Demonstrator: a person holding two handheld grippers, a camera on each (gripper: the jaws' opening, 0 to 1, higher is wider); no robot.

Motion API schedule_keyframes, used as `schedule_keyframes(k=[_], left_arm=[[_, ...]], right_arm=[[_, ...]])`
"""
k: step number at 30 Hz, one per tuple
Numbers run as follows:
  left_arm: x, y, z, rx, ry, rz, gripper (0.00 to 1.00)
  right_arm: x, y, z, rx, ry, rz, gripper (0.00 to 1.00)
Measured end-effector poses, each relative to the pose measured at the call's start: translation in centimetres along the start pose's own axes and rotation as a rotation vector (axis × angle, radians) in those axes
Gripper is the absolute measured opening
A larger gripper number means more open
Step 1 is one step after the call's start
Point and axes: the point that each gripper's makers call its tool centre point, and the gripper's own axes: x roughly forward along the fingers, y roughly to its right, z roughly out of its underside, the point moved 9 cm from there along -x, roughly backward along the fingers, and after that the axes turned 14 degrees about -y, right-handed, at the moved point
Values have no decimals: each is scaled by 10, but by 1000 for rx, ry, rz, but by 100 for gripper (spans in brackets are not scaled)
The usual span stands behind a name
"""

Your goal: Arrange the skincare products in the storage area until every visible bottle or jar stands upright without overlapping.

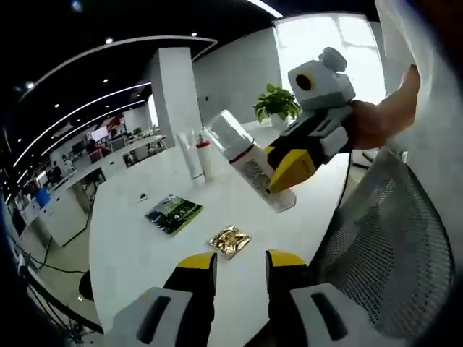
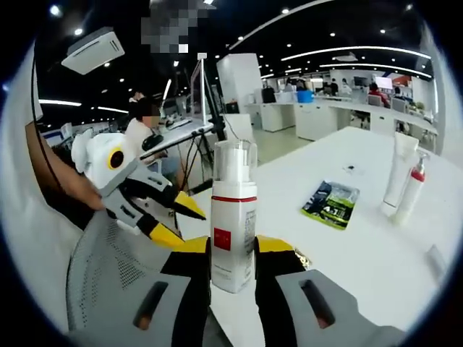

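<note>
My right gripper (image 2: 233, 249) is shut on a white foam bottle (image 2: 233, 224) with a clear cap and a red band, held upright above the near edge of the white table (image 2: 376, 253). In the left gripper view that bottle (image 1: 242, 155) hangs tilted over the table, with the right gripper (image 1: 286, 173) clamped on its lower half. My left gripper (image 1: 241, 264) stands open with nothing between its fingers. It also appears at the left of the right gripper view (image 2: 177, 217), jaws apart, over the chair. A white tube (image 1: 190, 155) and a red-collared pump bottle (image 1: 205, 155) stand upright farther back.
A green packet (image 1: 173, 212) and a gold foil packet (image 1: 230, 240) lie flat on the table. A grey mesh chair (image 1: 391, 238) stands at the table's near edge. A potted plant (image 1: 276, 103) sits at the far end. People sit at desks behind.
</note>
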Motion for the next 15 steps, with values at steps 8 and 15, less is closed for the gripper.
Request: schedule_keyframes(k=[8,15], left_arm=[[6,-3,7,12,-36,-21,28],[9,-5,13,25,-60,-24,28]], right_arm=[[2,46,-5,82,39,83,20],[5,83,-13,95,74,155,20]])
